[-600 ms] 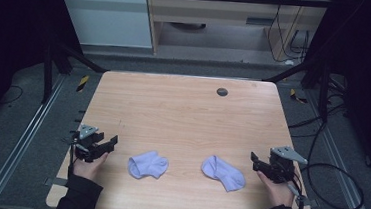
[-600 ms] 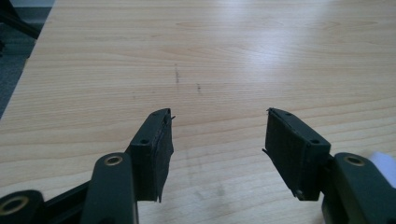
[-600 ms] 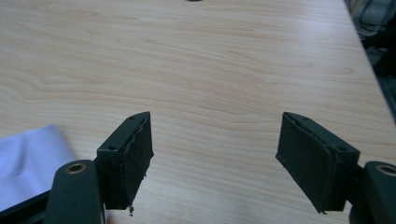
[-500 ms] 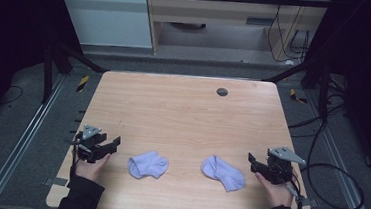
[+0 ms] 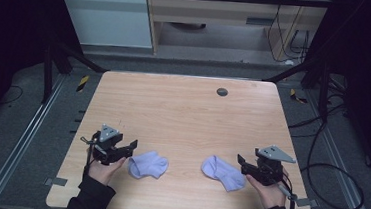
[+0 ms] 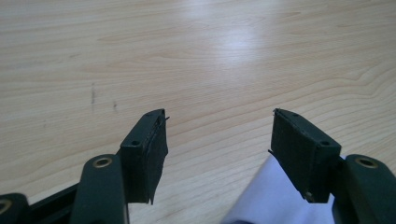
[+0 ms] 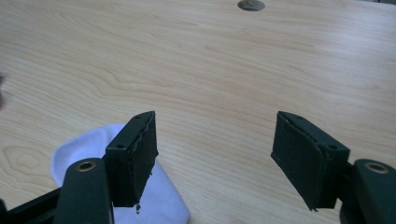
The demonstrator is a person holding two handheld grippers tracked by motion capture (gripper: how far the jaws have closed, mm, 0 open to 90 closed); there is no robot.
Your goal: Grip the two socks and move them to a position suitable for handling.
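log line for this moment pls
left gripper: open, beside left sock | right gripper: open, beside right sock | socks apart on table

Both grippers are black. The left gripper [image 5: 131,146] and right gripper [image 5: 241,160] each carry a grey three-cornered plate on top. Their blocky jaws have flat dark pads, brass-ringed pivots and small screw holes. A black cable [image 5: 335,181] trails from the right one. The sleeves [image 5: 91,196] are dark.

Both hands have edged inward: the left claw [image 5: 131,145] and right claw [image 5: 240,159] now sit nearer their socks.
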